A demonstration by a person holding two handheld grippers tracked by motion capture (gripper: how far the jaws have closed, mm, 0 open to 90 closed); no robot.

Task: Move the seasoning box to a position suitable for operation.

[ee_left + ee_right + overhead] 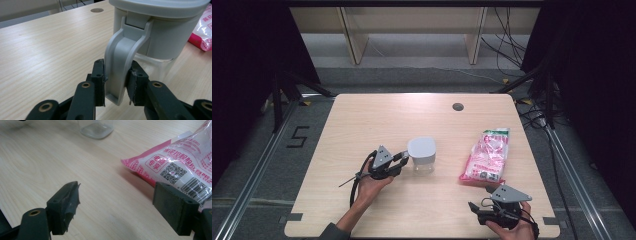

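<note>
Even overhead light, glare at the table (362, 120) far edge, dark surroundings, perhaps slightly soft focus

I am working in what looks like a lab or recording studio rather than a home. A bare light-wood table (377, 120) stands alone on grey carpet, hemmed in by black curtains (597, 75) on both sides, with metal rails (252, 175) along the floor, a number five taped (298, 136) beside one rail, and loose cables (507, 40) trailing across the floor behind. Beyond the table I see the legs of a plain wooden bench (354, 40) against a pale wall.
</note>
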